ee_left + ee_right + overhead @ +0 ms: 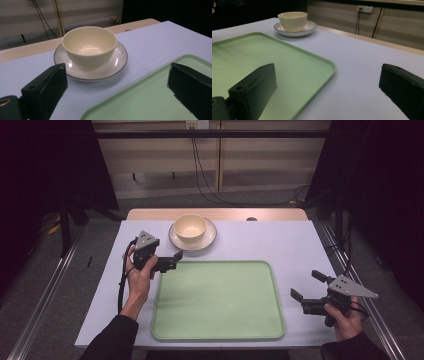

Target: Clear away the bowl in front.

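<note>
You held both the left gripper [174,260] and right gripper [306,285] spread and empty; a careless pinch risked tipping the bowl [190,227] off its saucer [210,238].

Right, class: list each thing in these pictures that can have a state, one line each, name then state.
Cream ceramic bowl: upright, empty, on the saucer.
White round saucer: flat, under the bowl.
Pale green plastic tray: flat, empty.
Left claw: open, holding nothing.
Right claw: open, holding nothing.
</note>
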The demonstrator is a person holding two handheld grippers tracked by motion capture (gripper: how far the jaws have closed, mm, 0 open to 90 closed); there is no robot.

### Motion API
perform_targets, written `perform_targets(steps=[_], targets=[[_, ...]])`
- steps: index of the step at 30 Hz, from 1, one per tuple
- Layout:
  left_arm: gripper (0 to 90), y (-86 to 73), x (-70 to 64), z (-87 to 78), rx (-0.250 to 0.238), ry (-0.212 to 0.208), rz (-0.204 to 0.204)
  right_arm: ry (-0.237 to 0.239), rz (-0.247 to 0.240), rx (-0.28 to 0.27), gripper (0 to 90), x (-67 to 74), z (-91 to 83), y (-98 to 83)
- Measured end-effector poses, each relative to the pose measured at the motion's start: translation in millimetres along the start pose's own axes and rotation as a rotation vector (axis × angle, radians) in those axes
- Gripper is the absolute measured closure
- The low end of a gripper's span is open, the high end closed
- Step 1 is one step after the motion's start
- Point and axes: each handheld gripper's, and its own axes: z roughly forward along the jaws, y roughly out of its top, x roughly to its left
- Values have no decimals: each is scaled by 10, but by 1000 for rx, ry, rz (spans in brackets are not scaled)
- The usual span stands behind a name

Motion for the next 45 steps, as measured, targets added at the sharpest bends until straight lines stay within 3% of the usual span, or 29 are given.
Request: perform_targets(steps=[2,8,9,10,18,23,25,29,35,36,43,45], targets=[[38,29,38,21,-3,9,22,-1,-1,1,11,-11,-7,2],[45,100,87,115,-2,7,7,-7,9,-3,12,-20,-13,-2],[45,122,105,150,13,16,27,-5,11,-4,12,-19,-13,-3],[47,129,101,177,10,14,14,-7,8,-4,12,-24,-16,-3],[74,211,155,399,72,34,25,-2,8,-1,11,-22,-14,-7],[82,250,190,503,76,39,26,-2,8,-1,12,-22,-15,-7],[101,266,197,562,77,58,39,-5,7,0,12,-25,-15,-8],[107,326,260,671,72,70,7,-8,2,2,12,-28,-18,-10],[115,380,294,794,89,85,19,-10,5,-1,12,-31,-22,-9],[113,398,303,863,123,97,37,-11,8,-7,12,-30,-23,-8],[85,436,323,1023,141,110,22,0,5,-11,12,-38,-37,-4],[77,395,354,1118,153,155,29,1,3,-12,12,-40,-38,-5]])
